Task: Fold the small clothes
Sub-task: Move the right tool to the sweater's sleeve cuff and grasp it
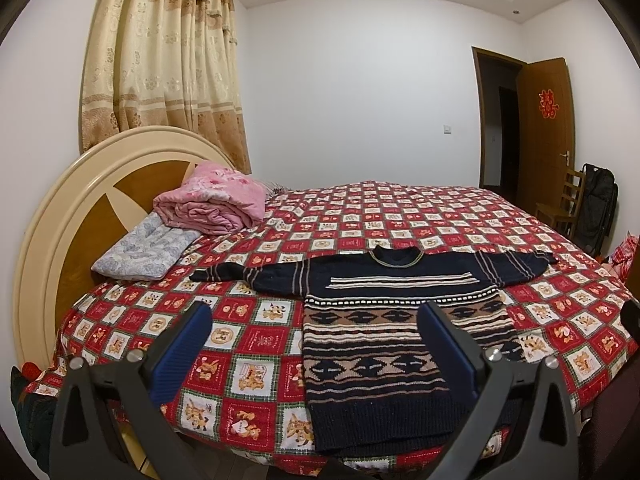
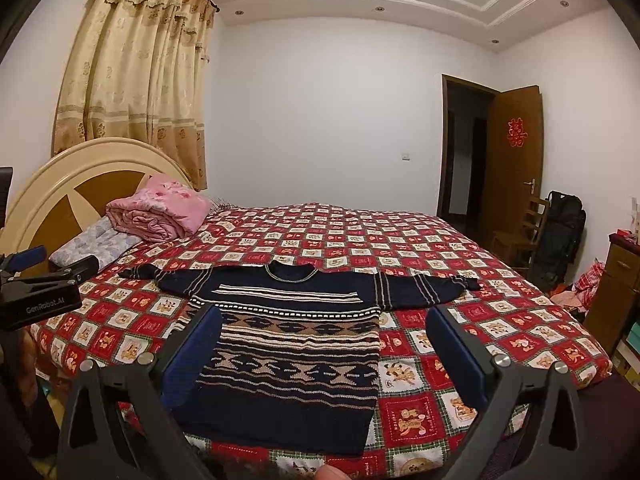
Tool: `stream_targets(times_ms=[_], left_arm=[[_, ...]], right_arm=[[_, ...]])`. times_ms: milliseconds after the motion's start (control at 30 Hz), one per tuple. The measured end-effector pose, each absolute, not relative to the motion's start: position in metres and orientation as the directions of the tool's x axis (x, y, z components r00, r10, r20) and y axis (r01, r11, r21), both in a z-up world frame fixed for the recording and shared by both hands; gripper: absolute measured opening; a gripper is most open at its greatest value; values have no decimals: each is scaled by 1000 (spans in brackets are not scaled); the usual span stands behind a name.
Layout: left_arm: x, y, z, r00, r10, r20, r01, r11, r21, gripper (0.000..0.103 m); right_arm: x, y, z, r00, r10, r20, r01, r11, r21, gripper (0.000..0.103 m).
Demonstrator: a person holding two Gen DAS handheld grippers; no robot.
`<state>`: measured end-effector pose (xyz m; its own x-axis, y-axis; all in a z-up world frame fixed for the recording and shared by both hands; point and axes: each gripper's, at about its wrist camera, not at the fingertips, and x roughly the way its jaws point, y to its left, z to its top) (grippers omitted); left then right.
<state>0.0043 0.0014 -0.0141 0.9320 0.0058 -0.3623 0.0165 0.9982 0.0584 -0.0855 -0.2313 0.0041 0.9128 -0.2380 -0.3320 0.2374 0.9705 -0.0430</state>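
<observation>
A dark navy knitted sweater [image 1: 380, 344] with tan and white patterned bands lies flat and face up on the bed, both sleeves spread out sideways, hem toward me. It also shows in the right wrist view [image 2: 296, 344]. My left gripper [image 1: 316, 316] is open and empty, held above the bed's near edge over the sweater's lower left side. My right gripper [image 2: 324, 324] is open and empty, above the sweater's lower right part. The left gripper also shows at the left edge of the right wrist view [image 2: 52, 266].
The bed carries a red checked cartoon bedspread [image 1: 400, 208]. A folded pink quilt [image 1: 212, 200] and a grey-blue pillow [image 1: 148, 250] lie by the headboard [image 1: 52, 216]. A chair and black bag [image 2: 560, 228] stand by the open door; a cabinet [image 2: 616, 284] is at right.
</observation>
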Motion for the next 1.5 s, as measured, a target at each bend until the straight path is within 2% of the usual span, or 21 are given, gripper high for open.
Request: stream_targets(times_ms=[433, 700, 933, 1133, 1200, 1267, 1300, 1433, 1500], left_arm=[[8, 2, -23, 928, 8, -371, 17, 998, 64, 103], [43, -7, -49, 918, -5, -397, 42, 996, 85, 103], [127, -31, -101, 842, -27, -539, 104, 988, 112, 103], [183, -57, -122, 809, -9, -588, 130, 978, 164, 103], [199, -62, -126, 801, -3, -598, 133, 976, 173, 103], [218, -67, -132, 797, 12, -604, 125, 975, 185, 103], [225, -68, -134, 796, 18, -606, 122, 974, 190, 103], [255, -73, -145, 785, 44, -618, 100, 975, 197, 103], [266, -78, -151, 780, 59, -623, 91, 974, 206, 103]], right_arm=[[-81, -229, -3, 913, -218, -345, 219, 975, -37, 102], [-52, -254, -30, 911, -137, -389, 155, 988, 13, 102], [25, -324, -82, 834, -156, -530, 229, 971, 74, 102], [78, -412, -99, 787, -183, -590, 334, 929, 157, 101], [96, -456, -101, 773, -207, -600, 383, 906, 180, 98], [111, -491, -104, 756, -209, -620, 419, 883, 213, 82], [119, -514, -106, 744, -218, -632, 450, 863, 231, 79], [145, -600, -116, 703, -284, -652, 562, 784, 264, 74], [158, -640, -124, 686, -286, -669, 605, 736, 305, 61]])
